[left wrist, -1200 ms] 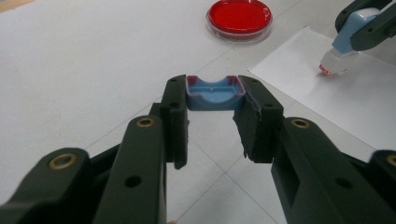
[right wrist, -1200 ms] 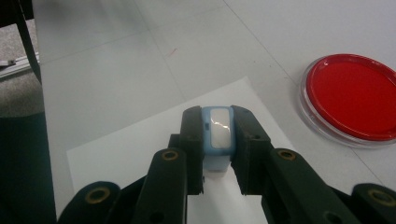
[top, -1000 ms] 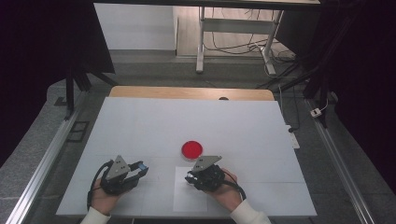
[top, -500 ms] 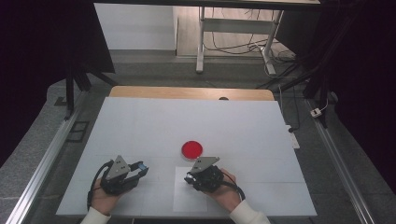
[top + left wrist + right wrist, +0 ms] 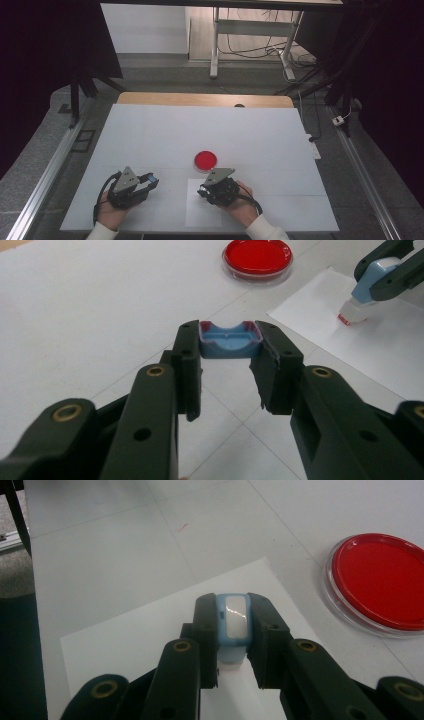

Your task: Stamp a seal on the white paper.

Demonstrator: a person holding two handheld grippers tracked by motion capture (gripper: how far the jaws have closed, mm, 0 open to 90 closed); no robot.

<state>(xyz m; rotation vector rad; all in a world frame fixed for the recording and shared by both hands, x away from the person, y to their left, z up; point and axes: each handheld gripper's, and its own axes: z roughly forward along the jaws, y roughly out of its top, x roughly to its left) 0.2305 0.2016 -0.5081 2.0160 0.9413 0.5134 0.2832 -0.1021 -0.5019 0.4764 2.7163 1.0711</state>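
White table [image 5: 150, 135] — light-blue stamp [image 5: 233, 622], red-tipped, on paper sheet [image 5: 140, 645]

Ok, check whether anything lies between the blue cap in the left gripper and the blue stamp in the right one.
Nothing visible does. Between the blue cap, in the left gripper, and the blue stamp, in the right gripper, lie only bare table and white sheet; the red dish sits aside.
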